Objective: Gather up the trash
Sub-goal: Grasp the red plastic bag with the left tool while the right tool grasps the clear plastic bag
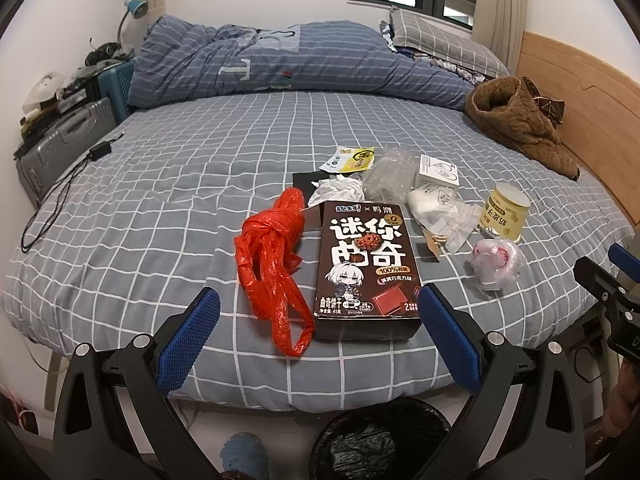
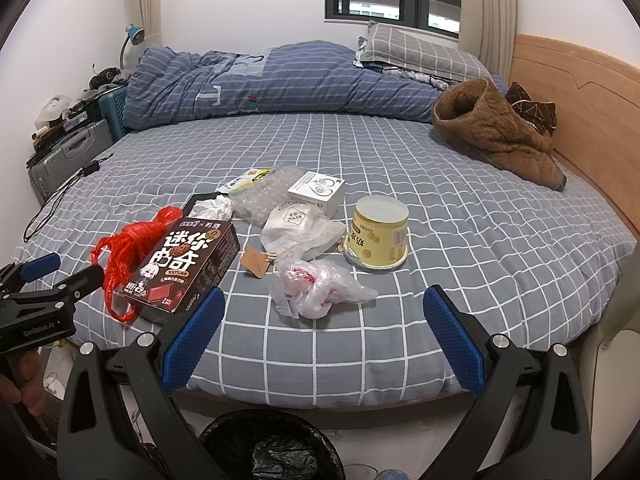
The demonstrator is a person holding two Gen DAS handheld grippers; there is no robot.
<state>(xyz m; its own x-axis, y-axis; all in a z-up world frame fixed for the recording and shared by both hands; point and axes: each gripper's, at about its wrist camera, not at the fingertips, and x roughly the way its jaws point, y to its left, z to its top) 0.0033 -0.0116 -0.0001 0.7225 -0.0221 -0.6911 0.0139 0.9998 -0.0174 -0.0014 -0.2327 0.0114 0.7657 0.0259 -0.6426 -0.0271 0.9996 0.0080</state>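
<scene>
A: Start at your left. What lies on the bed [image 1: 160, 208]?

B: A black cable [image 1: 60, 196] trails along the left edge of the grey checked sheet. Your left gripper [image 1: 320, 312] hangs over the near edge with its jaws wide apart and nothing between them. Just ahead of it lies a knotted red plastic bag [image 1: 276, 256], touching the left side of a dark cookie box [image 1: 366, 268] that lies flat.

A: And behind the box?

B: A crumpled white tissue [image 1: 336, 190], a yellow-and-white wrapper [image 1: 352, 158] and a wad of bubble wrap [image 1: 390, 174], all close together.

A: Further right?

B: A small white box [image 2: 316, 190] stands behind a white pouch [image 2: 296, 226]. Near the pouch lies a brown paper tag [image 2: 256, 260]. In front of it is a crumpled clear bag with pink inside [image 2: 316, 284], and to the right a yellow tub [image 2: 378, 234] stands upside down.

A: Where are your right jaws?

B: Your right gripper [image 2: 324, 314] is also spread wide and empty, low over the bed's near edge, with the clear bag just ahead between its fingers [image 2: 192, 336]. A brown quilted jacket [image 2: 496, 132] lies far right by the wooden headboard [image 2: 580, 112].

A: The bin?

B: A black-lined trash bin [image 2: 272, 444] stands on the floor below the bed's edge, beneath both grippers.
</scene>
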